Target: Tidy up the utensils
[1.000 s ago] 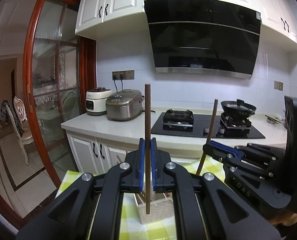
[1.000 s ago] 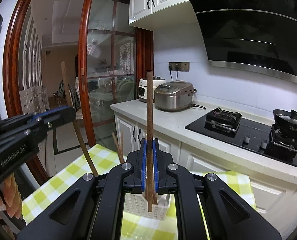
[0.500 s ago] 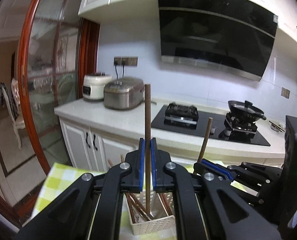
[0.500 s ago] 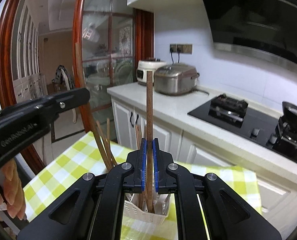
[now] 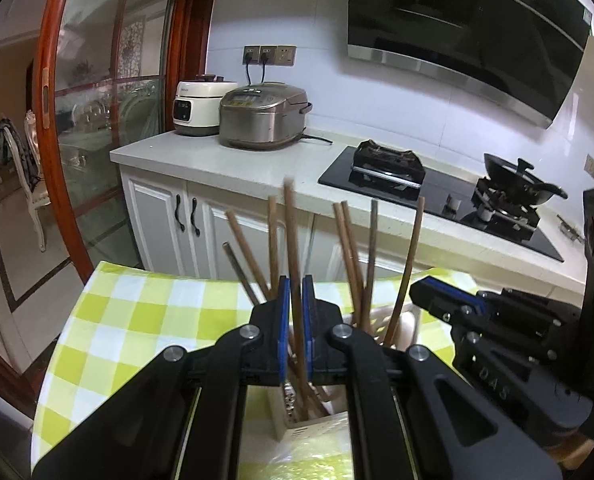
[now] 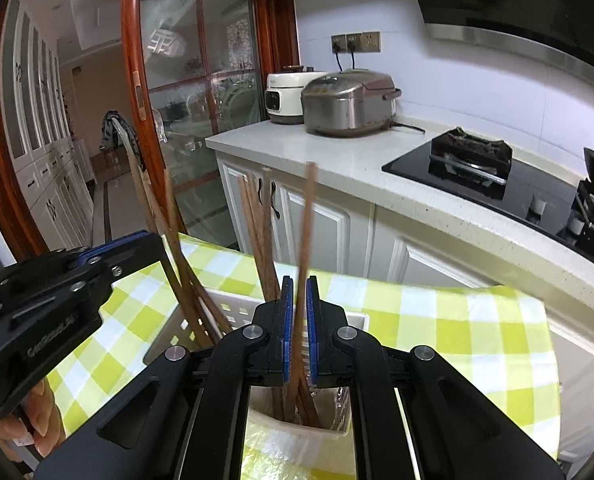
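Observation:
A white perforated utensil holder (image 5: 321,428) stands on the yellow checked tablecloth (image 5: 137,320) with several brown chopsticks upright in it. My left gripper (image 5: 295,284) hangs right over it. One chopstick (image 5: 293,240) leans loosely between its blue pads, a thin gap on each side, its lower end down in the holder. In the right wrist view my right gripper (image 6: 300,284) is above the holder (image 6: 233,312), jaws opening. A tilted chopstick (image 6: 307,220) stands free between the pads, tip in a compartment. Each gripper shows beside the other: right gripper (image 5: 433,292), left gripper (image 6: 141,240).
Behind the table runs a white counter (image 5: 217,160) with two rice cookers (image 5: 263,118), a black hob (image 5: 437,192) and a wok (image 5: 517,184). A wood-framed glass door (image 5: 109,120) is at the left. A person's fingers (image 6: 37,432) hold the left gripper.
Both grippers came down and forward over the holder. The two chopsticks, held straight before, now lean with their lower ends inside the holder and the pads slightly parted.

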Demonstrator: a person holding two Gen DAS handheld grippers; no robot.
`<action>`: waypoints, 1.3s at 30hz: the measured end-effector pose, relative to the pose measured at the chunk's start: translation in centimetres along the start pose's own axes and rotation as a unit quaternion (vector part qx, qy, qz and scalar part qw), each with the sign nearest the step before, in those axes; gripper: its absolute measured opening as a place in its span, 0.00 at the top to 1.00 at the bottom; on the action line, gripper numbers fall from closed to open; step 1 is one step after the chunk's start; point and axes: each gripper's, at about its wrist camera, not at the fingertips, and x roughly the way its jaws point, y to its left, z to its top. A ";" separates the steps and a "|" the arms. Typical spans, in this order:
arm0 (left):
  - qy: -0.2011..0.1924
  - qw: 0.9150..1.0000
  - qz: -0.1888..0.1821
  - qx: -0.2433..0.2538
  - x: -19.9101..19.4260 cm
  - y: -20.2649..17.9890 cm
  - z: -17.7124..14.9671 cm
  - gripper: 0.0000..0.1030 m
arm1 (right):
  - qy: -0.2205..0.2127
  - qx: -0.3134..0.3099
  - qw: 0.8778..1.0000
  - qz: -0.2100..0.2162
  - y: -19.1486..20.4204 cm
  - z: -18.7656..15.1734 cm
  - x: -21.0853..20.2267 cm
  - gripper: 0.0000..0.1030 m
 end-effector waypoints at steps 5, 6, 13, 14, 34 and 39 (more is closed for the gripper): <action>-0.020 1.000 0.022 -0.010 -1.2 1.1 -0.9 0.51 | -0.003 0.005 1.000 -0.009 -0.4 -0.3 0.0 0.84; -0.030 0.999 0.031 -0.011 -1.9 1.4 -1.1 0.43 | -0.005 0.007 1.000 -0.011 -0.5 -0.3 -0.3 0.80; -0.115 0.989 0.090 -0.018 -7.7 2.4 -2.0 0.05 | -0.054 0.009 0.998 -0.030 -0.7 -0.4 -4.8 0.54; -0.124 0.988 0.095 -0.015 -8.6 2.3 -2.0 0.05 | -0.065 0.005 0.997 -0.032 -0.5 -0.5 -5.9 0.45; -0.179 0.978 0.102 0.023 -19.2 -1.5 -10.0 0.04 | -0.144 0.025 0.988 -0.048 1.2 -9.5 -16.5 0.18; -0.152 0.983 0.088 0.056 -18.1 -3.1 -12.4 0.04 | -0.127 0.013 0.990 -0.059 1.0 -11.5 -16.0 0.18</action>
